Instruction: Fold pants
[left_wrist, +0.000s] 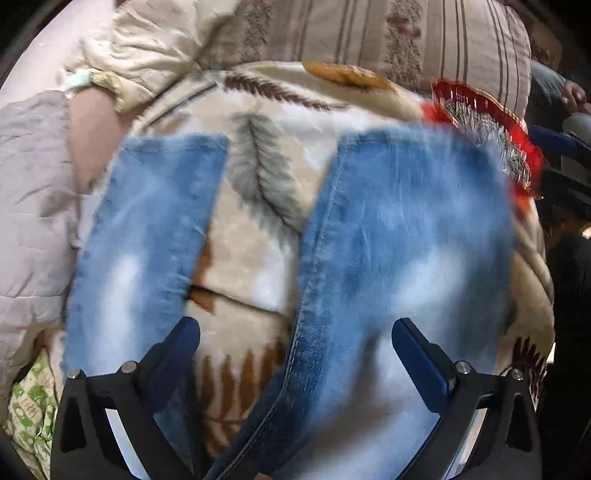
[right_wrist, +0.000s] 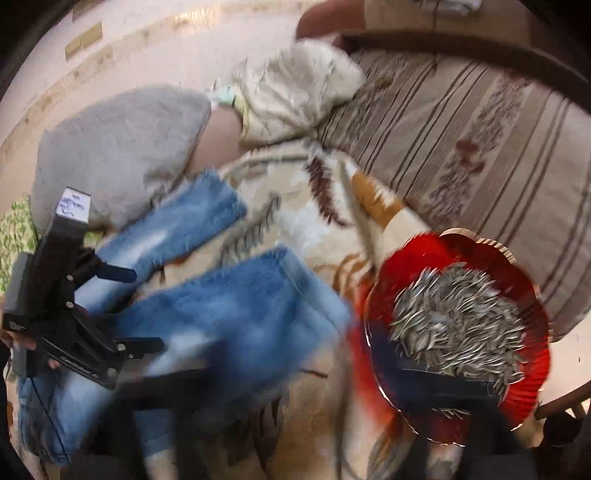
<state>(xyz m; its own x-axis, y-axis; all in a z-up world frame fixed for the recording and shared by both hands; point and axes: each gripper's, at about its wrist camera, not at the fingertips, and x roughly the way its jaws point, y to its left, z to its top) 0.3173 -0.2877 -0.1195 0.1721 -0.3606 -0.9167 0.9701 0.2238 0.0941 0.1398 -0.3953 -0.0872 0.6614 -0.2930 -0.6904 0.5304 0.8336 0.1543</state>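
Note:
Faded blue jeans (left_wrist: 406, 229) lie flat on a cream leaf-patterned blanket (left_wrist: 255, 258), with the two legs spread apart. The narrower leg (left_wrist: 147, 229) is on the left and its hem points away from me. My left gripper (left_wrist: 295, 332) hovers open above the inner seam of the wider leg, touching no cloth. The right wrist view shows the same jeans (right_wrist: 240, 306) and the left gripper (right_wrist: 146, 310), held over them with its jaws apart. My right gripper (right_wrist: 306, 376) is a dark blur at the bottom, its fingers wide apart and empty.
A red scalloped dish (right_wrist: 517, 288) heaped with sunflower seeds (right_wrist: 454, 317) sits on the blanket just right of the jeans. A striped cushion (right_wrist: 480, 147), a cream garment (right_wrist: 295, 85) and a grey quilted cloth (right_wrist: 118, 147) lie behind. Green-patterned fabric (left_wrist: 29, 413) is at the left.

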